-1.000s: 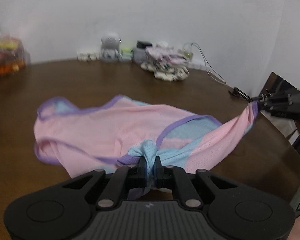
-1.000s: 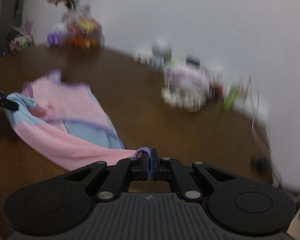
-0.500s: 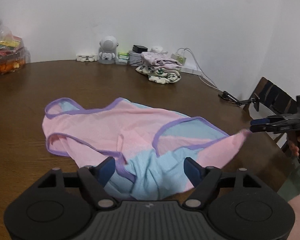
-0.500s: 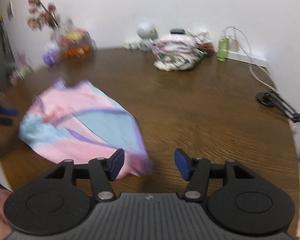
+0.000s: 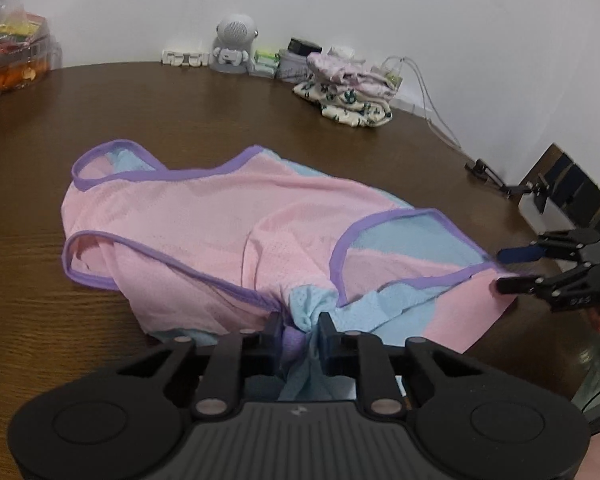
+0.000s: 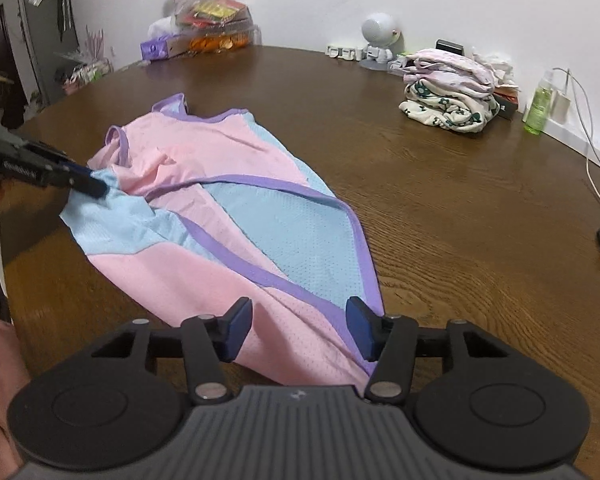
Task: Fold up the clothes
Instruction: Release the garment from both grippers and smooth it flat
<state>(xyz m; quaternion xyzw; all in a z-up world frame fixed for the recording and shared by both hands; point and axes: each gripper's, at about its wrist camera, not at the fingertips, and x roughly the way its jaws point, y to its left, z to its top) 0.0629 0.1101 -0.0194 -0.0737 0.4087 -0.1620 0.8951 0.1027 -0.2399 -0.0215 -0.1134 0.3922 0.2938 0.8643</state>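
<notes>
Left tool clamped on tank top, right tool released over its hem corner.

Left wrist view: left tool (image 5: pixel 300 330) has just closed, pads pinching a bunched blue and purple fold of the pink and blue mesh tank top (image 5: pixel 228 232), which lies spread on the brown wooden desk (image 5: pixel 220 120). Right tool (image 5: pixel 508 268) sits at the garment's far right corner, jaws apart. Folded clothes stack (image 5: pixel 348 88) and a white robot figure (image 5: pixel 234 46) stand by the wall.
Right wrist view: right tool (image 6: pixel 296 324) is unclenched, blue pads straddling the pink hem without pressing it; its jaws have just narrowed slightly. Left tool (image 6: pixel 96 184) grips the blue corner at the desk's left edge. Green bottle (image 6: pixel 540 104) near the cables.
</notes>
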